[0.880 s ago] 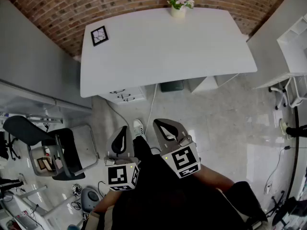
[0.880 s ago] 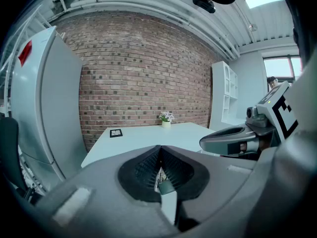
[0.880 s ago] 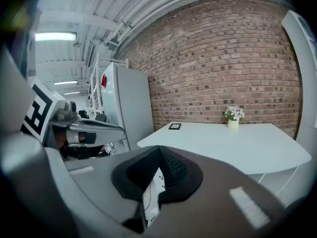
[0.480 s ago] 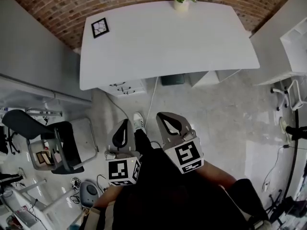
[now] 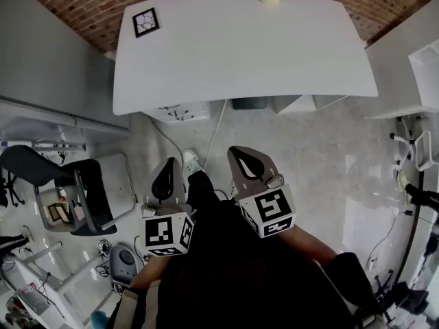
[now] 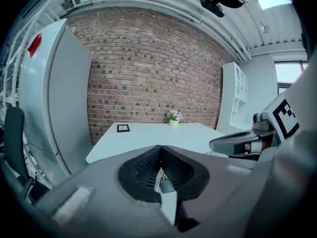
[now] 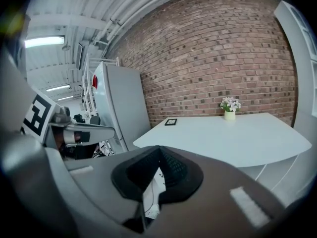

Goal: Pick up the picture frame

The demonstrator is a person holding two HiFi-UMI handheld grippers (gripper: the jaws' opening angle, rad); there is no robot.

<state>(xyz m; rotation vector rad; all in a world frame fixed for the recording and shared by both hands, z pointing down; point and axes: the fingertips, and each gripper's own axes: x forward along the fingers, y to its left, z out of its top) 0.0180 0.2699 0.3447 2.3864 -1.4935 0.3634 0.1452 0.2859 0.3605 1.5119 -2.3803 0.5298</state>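
Left gripper (image 5: 169,164) and right gripper (image 5: 239,153) held side by side low over the floor, near the person's white shoe (image 5: 191,162); both pairs of jaws closed together, nothing between them. Beyond, the white rectangular table (image 5: 240,53). The small black picture frame (image 5: 146,22) lies flat at its far left corner, well apart from both grippers. It is nearly square with no clear long axis, its sides slightly askew to the table edge. Head view shows its pale patterned face. The gripper views give only a thin dark slab (image 6: 123,128) (image 7: 171,122).
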